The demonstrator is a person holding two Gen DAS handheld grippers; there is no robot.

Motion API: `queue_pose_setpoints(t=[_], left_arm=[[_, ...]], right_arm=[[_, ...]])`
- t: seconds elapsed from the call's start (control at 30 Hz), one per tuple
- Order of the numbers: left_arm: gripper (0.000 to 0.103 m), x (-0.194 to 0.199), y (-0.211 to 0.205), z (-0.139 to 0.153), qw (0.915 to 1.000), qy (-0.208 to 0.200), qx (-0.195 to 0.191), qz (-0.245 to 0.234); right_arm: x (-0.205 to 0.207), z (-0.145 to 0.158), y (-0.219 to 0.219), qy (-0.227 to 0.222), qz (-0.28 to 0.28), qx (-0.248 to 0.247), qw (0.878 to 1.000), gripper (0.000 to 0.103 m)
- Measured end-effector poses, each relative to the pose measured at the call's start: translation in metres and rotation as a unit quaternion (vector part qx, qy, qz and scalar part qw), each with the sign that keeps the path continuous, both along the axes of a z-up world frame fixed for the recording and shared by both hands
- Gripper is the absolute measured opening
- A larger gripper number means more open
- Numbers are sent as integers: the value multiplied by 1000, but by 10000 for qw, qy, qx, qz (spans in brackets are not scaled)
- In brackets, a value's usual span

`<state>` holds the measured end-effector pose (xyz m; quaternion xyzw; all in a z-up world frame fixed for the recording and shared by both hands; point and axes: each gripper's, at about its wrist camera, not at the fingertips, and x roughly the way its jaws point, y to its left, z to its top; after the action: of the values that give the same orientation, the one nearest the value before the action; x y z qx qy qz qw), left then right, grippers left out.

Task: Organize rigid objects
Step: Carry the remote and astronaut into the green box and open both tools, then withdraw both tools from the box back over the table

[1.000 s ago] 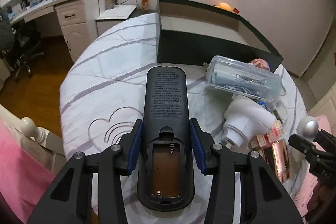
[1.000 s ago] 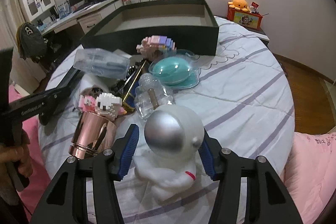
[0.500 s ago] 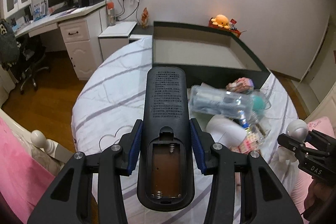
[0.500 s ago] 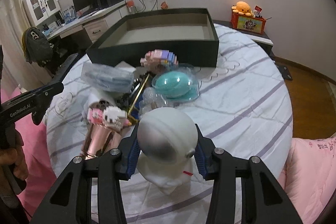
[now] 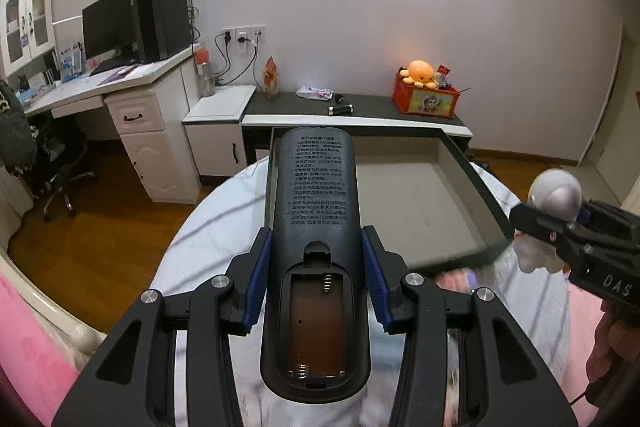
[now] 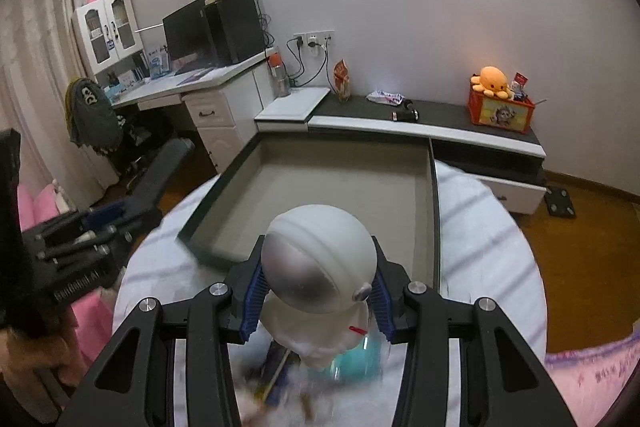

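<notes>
"DAS" on right gripper (image 5: 576,227)

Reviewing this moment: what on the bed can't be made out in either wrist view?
- Pile under the astronaut figure, right wrist view: motion-blurred, hidden by the right tool; only a teal shape shows.
- Left wrist view: remote and left tool hide the bedsheet; pink item blurred.

Open box (image 6: 340,195) sits on the round table (image 6: 480,227), far side. Desk (image 6: 208,83) stands beyond, left; low cabinet (image 6: 440,123) behind the box, toy crate (image 6: 500,111) on its right end.
</notes>
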<state>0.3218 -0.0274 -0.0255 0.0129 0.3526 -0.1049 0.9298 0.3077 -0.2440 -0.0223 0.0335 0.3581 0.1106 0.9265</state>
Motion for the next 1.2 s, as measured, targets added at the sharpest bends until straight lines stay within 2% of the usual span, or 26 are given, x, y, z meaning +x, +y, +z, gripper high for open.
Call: queue_pose_setpoints(t=[0.2, 0.33, 0.5, 0.53, 0.57, 0.6, 0.63, 0.7, 0.83, 0.9, 0.93, 0.97, 1.07, 1.2], left_arm=[[44, 67, -19, -34, 9994, 320, 43, 99], [44, 101, -34, -62, 9979, 636, 110, 50], [46, 122, -42, -86, 9942, 1032, 298, -12], [49, 123, -42, -86, 9936, 1065, 368, -16], [64, 125, -42, -85, 9932, 1071, 455, -8], [84, 127, -41, -84, 9928, 1048, 582, 28], [90, 127, -40, -81, 9928, 976, 693, 56], [94, 125, -40, -74, 9932, 926, 704, -46], [98, 108, -36, -57, 9947, 755, 692, 66], [103, 94, -29, -45, 9965, 642, 521, 145], [103, 83, -22, -37, 9976, 521, 393, 223], [103, 76, -17, -29, 9983, 415, 296, 274], [103, 46, 0, -7, 9988, 62, 90, 467], [103, -1, 15, 14, 9966, -373, 86, 733]], right_arm=[[73, -29, -8, 393, -91, 154, 9991, 46], [105, -59, -11, 757, -120, 196, 9969, 46], [127, -90, -9, 1191, -120, 84, 9928, 47], [127, -93, -10, 1236, -134, 67, 9922, 47], [129, -96, -10, 1283, -152, 42, 9916, 48], [131, -97, -9, 1334, -156, 24, 9909, 55], [131, -99, -9, 1384, -147, 10, 9903, 58], [127, -97, -8, 1352, -118, 17, 9907, 70], [117, -87, -7, 1258, -84, 90, 9920, 86], [106, -75, -9, 1061, -171, 61, 9942, 95], [101, -70, -10, 978, -188, 115, 9950, 97], [96, -64, -13, 874, -220, 196, 9957, 103], [69, -40, -21, 505, -313, 396, 9974, 103], [23, -7, -27, 52, -474, 525, 9975, 103]])
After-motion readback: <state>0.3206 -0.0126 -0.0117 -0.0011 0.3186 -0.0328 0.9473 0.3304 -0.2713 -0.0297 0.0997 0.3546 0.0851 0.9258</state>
